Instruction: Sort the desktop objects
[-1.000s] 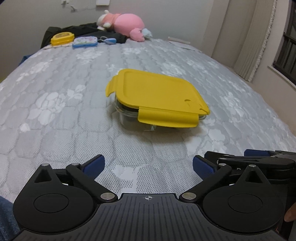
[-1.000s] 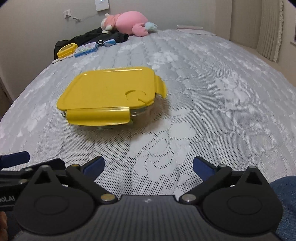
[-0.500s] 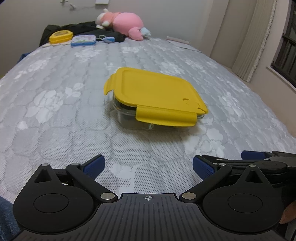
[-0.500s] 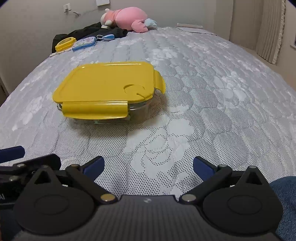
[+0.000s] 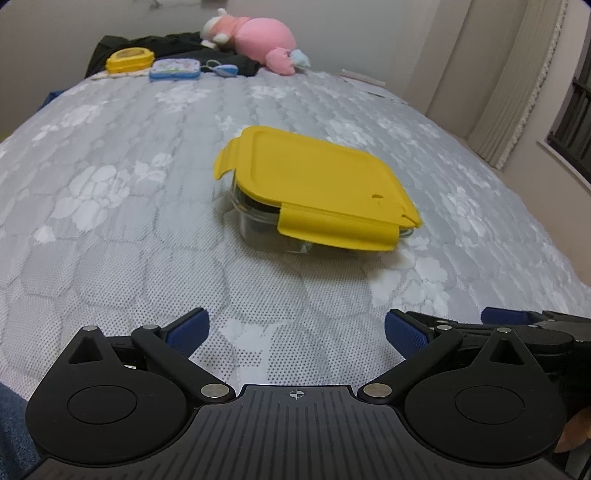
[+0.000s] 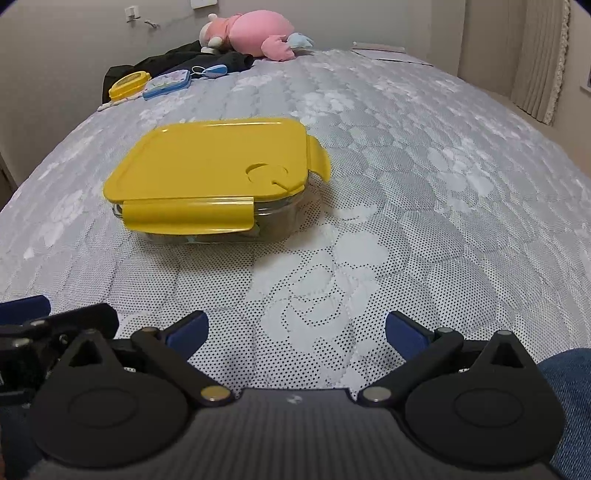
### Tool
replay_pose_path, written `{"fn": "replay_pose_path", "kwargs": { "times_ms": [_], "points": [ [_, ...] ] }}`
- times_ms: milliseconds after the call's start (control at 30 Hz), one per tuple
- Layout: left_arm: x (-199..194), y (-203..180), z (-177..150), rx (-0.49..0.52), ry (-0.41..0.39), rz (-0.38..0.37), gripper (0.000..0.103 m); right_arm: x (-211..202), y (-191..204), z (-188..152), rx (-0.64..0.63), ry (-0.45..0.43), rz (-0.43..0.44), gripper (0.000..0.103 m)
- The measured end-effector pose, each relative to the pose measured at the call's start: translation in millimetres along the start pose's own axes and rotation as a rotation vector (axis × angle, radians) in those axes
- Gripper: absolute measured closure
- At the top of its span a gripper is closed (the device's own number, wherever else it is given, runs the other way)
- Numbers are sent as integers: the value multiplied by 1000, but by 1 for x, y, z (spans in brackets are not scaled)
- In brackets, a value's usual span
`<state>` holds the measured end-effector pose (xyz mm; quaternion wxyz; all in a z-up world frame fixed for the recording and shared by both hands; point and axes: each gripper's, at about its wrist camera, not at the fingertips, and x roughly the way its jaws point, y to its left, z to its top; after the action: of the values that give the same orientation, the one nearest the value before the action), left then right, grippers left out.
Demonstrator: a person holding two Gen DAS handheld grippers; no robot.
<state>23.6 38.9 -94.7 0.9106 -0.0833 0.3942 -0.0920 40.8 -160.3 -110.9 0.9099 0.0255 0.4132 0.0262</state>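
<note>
A clear glass container with a yellow lid (image 5: 314,184) (image 6: 210,173) rests on the grey quilted mattress (image 5: 110,206) (image 6: 424,184), its side flaps sticking out unlatched. My left gripper (image 5: 294,332) is open and empty, hanging short of the container, which lies ahead and slightly right. My right gripper (image 6: 295,330) is also open and empty; the container lies ahead to its left. Each gripper's blue fingertips show at the edge of the other's view.
At the far end lie a pink plush toy (image 5: 255,35) (image 6: 255,33), dark clothing (image 5: 173,50), a small yellow box (image 5: 129,61) (image 6: 128,84), a blue pencil case (image 5: 174,69) (image 6: 166,84) and a blue keyring (image 5: 221,69). Curtains (image 5: 517,74) hang at right. Denim (image 6: 569,398) shows low right.
Both grippers have crept a little closer to the container and tipped slightly, so it sits lower and larger in both views. Jaws stay open.
</note>
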Motion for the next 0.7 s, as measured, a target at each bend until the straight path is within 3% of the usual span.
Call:
{"fn": "replay_pose_path", "kwargs": {
  "times_ms": [700],
  "points": [
    [-4, -4, 2, 21, -16, 13, 0, -1, 1, 0, -4, -4, -7, 0]
  ]
}}
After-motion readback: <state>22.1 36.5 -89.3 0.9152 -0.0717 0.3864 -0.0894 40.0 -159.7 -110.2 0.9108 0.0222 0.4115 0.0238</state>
